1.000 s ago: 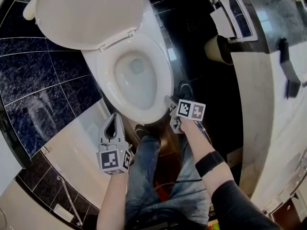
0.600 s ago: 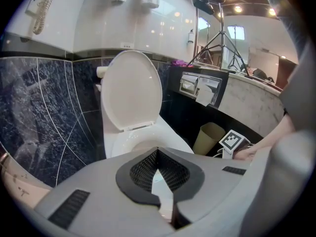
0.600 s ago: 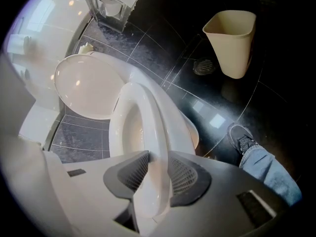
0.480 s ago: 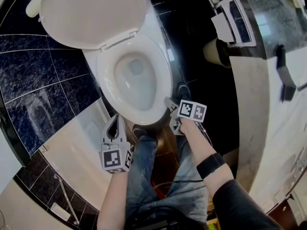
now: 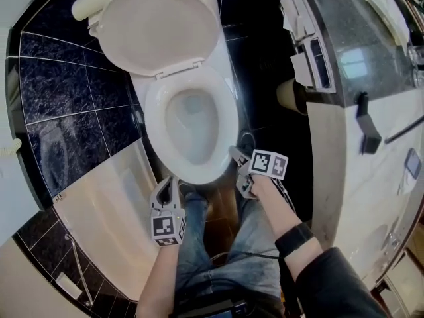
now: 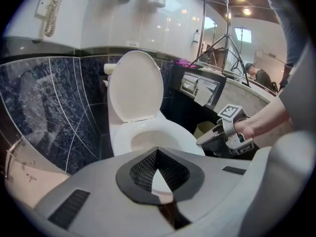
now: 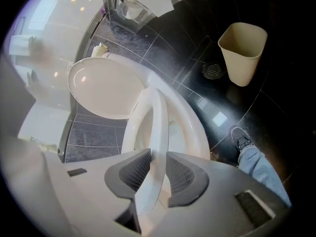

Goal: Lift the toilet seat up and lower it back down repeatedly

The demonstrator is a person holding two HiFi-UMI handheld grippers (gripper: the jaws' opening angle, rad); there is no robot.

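Just clamped onto seat (image 7: 157, 117), lower centre, with right gripper (image 7: 158, 154), raising it off bowl (image 7: 191, 125): upswing begun, with left gripper (image 6: 157, 152) clenched empty.

One toilet (image 5: 192, 124), with one seat (image 7: 157, 127) and one lid (image 5: 159, 28). Two grippers: left gripper (image 5: 173, 181) near, right gripper (image 5: 237, 156) right of the bowl. One bin (image 7: 243, 51) and one floor drain (image 7: 213, 70), far right. One tripod (image 6: 224, 38), one wall handset (image 6: 52, 14), one shoe (image 7: 242, 141).
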